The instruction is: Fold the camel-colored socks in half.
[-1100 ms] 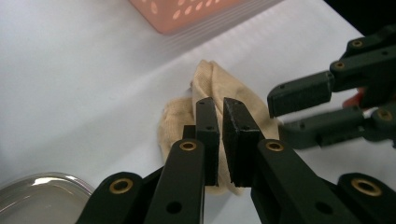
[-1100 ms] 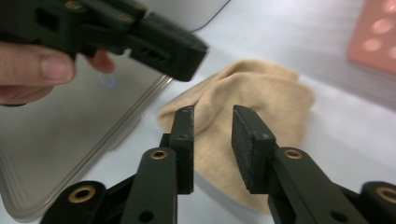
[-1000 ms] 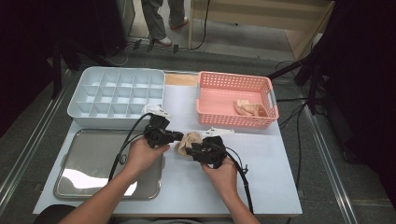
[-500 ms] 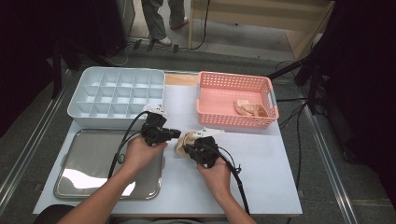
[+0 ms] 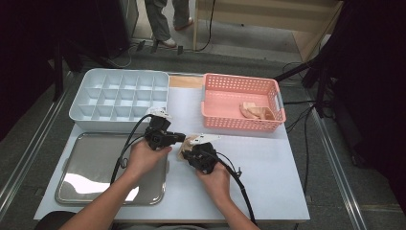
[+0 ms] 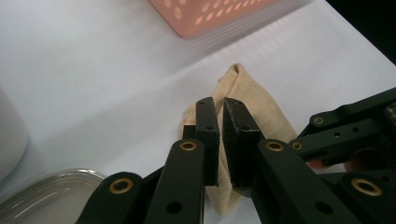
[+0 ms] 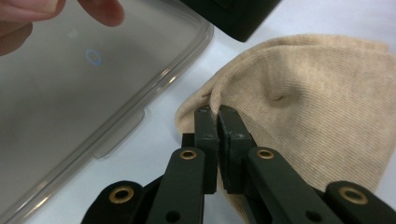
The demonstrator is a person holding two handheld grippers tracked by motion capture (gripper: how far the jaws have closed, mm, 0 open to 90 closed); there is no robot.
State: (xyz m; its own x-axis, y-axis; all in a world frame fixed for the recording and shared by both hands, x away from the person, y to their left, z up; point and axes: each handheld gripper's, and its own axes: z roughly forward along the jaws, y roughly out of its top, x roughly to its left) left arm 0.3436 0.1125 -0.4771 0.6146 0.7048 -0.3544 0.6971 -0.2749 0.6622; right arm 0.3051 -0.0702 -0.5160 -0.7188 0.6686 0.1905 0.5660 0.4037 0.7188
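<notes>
Sitting at the far edge of the white tabletop (image 5: 268,177), the pink perforated plastic basket (image 5: 239,122) is holding folded beige cloth pieces (image 5: 256,111), while the white compartmented plastic organiser tray (image 5: 119,96) beside it is standing bare. Nearer, the shallow metal tray (image 5: 95,167) is lying along the left edge. Between them, the small beige knitted cloth (image 7: 303,107) is resting on the tabletop (just beside the metal tray's rim). The right hand-held gripper (image 7: 218,112), having just been closing, is pinching the cloth's edge; the left hand-held gripper (image 6: 219,105) is pinching its fold. Bare tabletop is stretching to the right.
</notes>
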